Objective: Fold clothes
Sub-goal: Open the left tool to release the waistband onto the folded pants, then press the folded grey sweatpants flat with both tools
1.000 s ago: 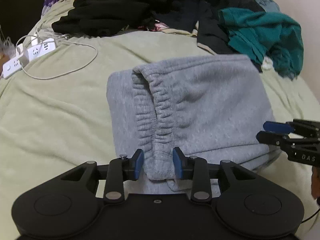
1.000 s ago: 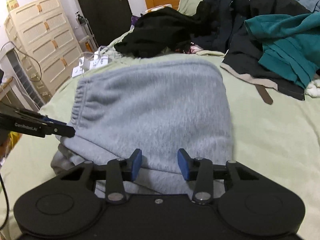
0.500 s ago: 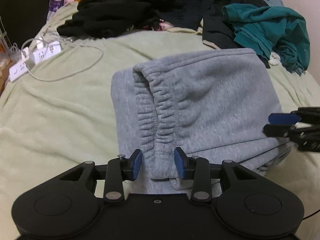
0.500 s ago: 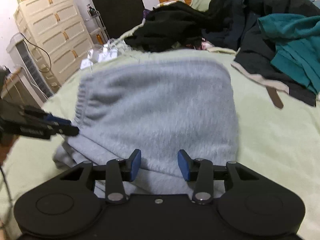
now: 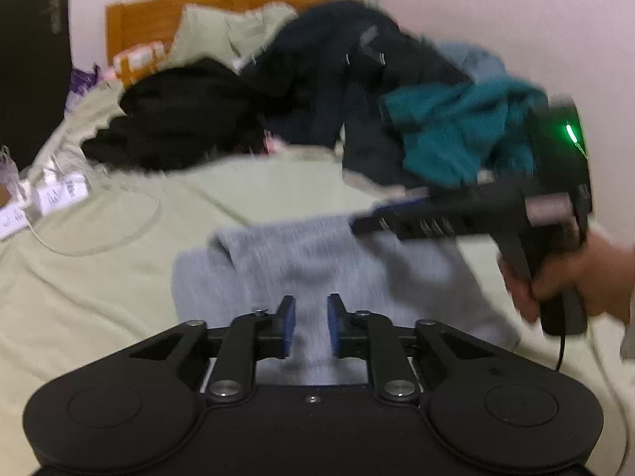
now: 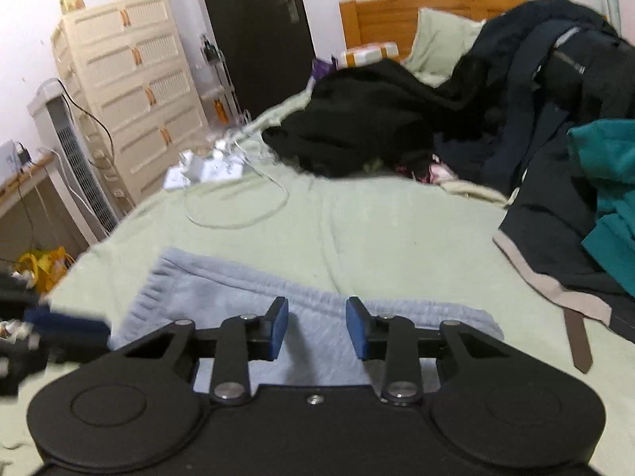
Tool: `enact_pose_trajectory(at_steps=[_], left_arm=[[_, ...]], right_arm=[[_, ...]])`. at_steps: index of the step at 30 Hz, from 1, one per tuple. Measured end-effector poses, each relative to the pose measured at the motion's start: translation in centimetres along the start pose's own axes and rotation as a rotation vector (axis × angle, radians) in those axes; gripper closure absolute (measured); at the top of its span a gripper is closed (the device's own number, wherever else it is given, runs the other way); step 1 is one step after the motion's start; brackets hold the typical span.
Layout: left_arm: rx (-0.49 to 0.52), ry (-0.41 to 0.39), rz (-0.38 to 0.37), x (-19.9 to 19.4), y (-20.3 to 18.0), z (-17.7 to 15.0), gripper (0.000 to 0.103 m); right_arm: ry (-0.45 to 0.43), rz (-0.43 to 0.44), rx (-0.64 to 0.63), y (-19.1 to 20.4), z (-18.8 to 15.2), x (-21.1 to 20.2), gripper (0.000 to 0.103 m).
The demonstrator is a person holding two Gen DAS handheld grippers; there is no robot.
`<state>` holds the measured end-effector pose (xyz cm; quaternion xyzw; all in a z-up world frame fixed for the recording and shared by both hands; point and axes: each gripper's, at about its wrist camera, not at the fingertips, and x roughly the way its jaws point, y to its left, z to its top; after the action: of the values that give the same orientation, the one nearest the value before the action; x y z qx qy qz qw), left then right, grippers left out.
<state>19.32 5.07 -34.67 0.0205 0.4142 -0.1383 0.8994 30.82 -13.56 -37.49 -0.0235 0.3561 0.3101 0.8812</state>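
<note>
The folded grey sweatpants (image 5: 317,265) lie on the pale green bed sheet (image 5: 99,277); they also show in the right wrist view (image 6: 246,309). My left gripper (image 5: 310,327) is open and empty, raised above the pants' near edge. My right gripper (image 6: 316,327) is open and empty, raised above the pants. In the left wrist view the right gripper (image 5: 369,224) reaches in from the right over the pants' far edge, blurred by motion. In the right wrist view the left gripper's fingers (image 6: 67,323) enter at the left edge.
A heap of unfolded clothes lies at the head of the bed: black garments (image 6: 357,119), a dark jacket (image 6: 555,79), a teal garment (image 6: 607,198). White power strips and a cable (image 6: 206,170) lie at the left. A drawer cabinet (image 6: 131,91) and a fan (image 6: 71,158) stand beside the bed.
Both grippers have lifted up and back from the folded pants, which now lie lower in both views. The right gripper has swung across over the pants' far edge. Both stay open.
</note>
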Motion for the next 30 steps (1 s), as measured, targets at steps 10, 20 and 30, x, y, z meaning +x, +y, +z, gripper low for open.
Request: enact_pose_trajectory(at_steps=[10,20,30], left_arm=[[-0.007,0.097,0.066,4.0,0.8,-2.3,0.096],[-0.023,0.087,0.032,3.0,1.2,-1.3,0.097],[0.042,0.063,0.013,2.1,0.8,0.4,0.094]], right_arm=[[0.057,0.006,-0.006,-1.5,-1.5,3.6,0.077],[0.061,-0.025,-0.03,-0.8,-1.4,3.0,0.076],[0.069,-0.151,0.038,0.6,-5.4,-6.0,0.068]])
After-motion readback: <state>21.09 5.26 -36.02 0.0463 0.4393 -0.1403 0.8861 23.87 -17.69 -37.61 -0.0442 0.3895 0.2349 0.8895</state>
